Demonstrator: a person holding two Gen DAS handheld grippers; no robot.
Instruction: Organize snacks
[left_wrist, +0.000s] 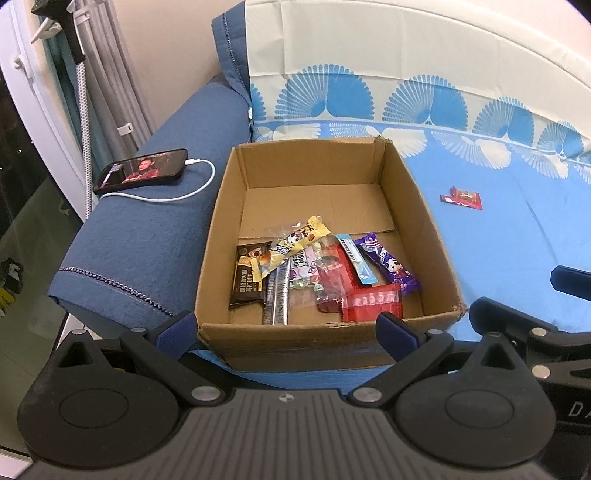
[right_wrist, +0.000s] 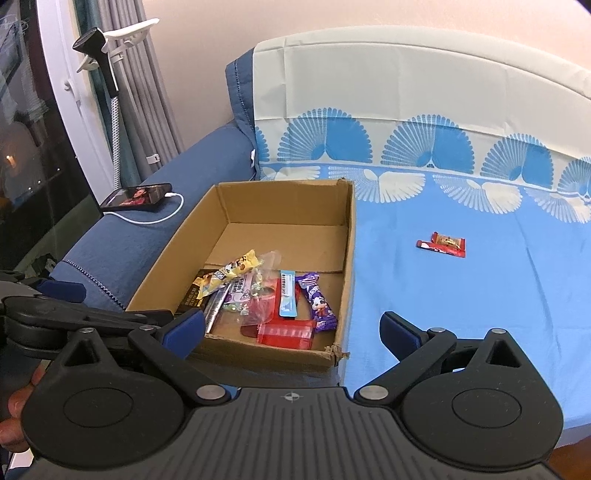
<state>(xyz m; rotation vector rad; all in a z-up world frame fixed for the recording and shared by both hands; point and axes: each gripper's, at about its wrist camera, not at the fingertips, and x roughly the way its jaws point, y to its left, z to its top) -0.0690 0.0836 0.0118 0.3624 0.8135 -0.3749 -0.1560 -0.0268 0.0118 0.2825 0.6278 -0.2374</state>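
The cardboard box (left_wrist: 325, 236) sits open-topped on a blue patterned sheet (right_wrist: 461, 295) over a sofa seat, its left wall against the blue armrest (left_wrist: 155, 229).

Contents, all gathered in the near half of the box: a dark brown biscuit packet (left_wrist: 248, 277) at the left, a yellow wrapped bar (left_wrist: 291, 243) lying across its top, a silver stick packet (left_wrist: 277, 295) just right of the brown one, a clear bag of small sweets (left_wrist: 314, 273), a red packet (left_wrist: 371, 301) at the near wall, a light blue strip packet (left_wrist: 356, 260) and a purple packet (left_wrist: 388, 264) at the right. The far half of the box floor is bare cardboard.

One red snack packet (right_wrist: 441, 243) lies on the sheet, well apart from the box, to its right.

Left gripper (left_wrist: 286, 325): jaws released and spread wide, holding nothing, positioned at the near wall of the box. Right gripper (right_wrist: 291, 328): jaws released, holding nothing, at the near right corner of the box.

A phone (left_wrist: 142, 171) with a lit screen rests on the armrest left of the box, with a white cable (left_wrist: 199, 184) plugged in.
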